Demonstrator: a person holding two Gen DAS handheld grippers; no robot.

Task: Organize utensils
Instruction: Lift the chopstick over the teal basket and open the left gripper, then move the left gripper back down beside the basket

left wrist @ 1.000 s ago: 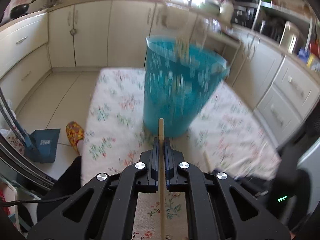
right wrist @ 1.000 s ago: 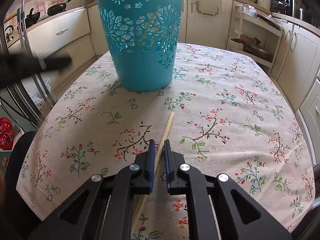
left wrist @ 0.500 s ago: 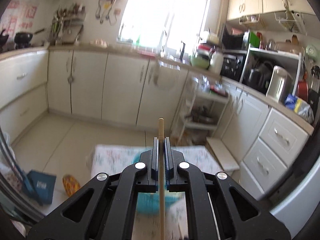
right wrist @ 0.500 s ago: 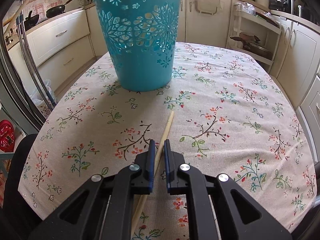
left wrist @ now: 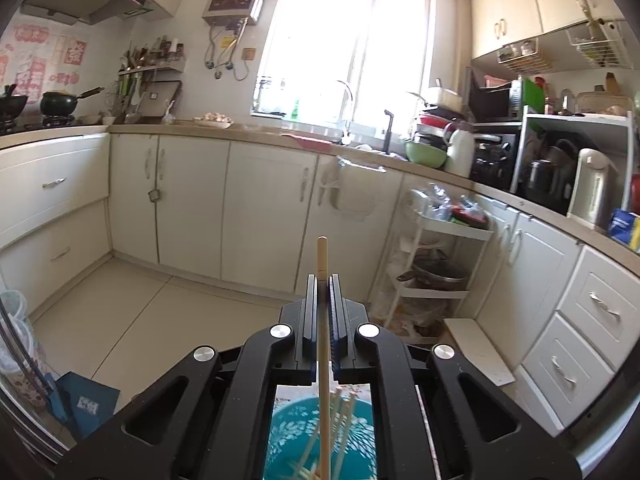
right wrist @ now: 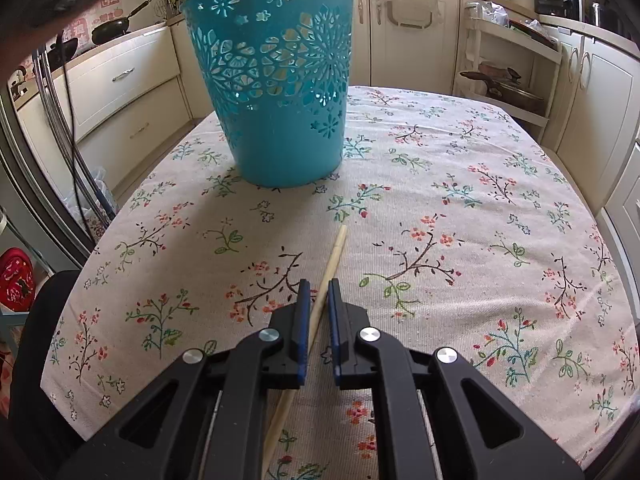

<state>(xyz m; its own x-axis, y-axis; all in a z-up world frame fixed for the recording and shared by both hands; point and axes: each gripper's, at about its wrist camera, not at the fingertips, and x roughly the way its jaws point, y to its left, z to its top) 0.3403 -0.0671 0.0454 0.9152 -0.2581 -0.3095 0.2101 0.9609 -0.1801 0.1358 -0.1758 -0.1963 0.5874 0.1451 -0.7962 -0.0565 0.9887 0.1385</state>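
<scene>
Left wrist view: the left tongs [left wrist: 321,280] are clamping a wooden chopstick [left wrist: 322,264], which is running lengthwise between the blades and poking out past their tips. Seen below through the frame, the turquoise basket [left wrist: 288,424] is already holding several chopsticks [left wrist: 342,404], so the step in hand looks like dropping this one in. The next move is probably to tip the stick down over the basket's mouth and let the blades part.

In the right wrist view, the right tongs [right wrist: 318,292] are sitting low over the counter [right wrist: 500,216], their blades nearly together around a second chopstick [right wrist: 334,256] lying on the cloth; whether they are actually pressing it I cannot tell. That stick is pointing toward the basket [right wrist: 276,92], which is standing upright at the far end, left of centre.

The counter is wearing a cream tablecloth printed with flowering twigs. Around it, cream cabinets are lining the kitchen, a bright window [left wrist: 348,36] is sitting above the sink tap, and a white trolley rack [left wrist: 432,264] is standing on the right.
</scene>
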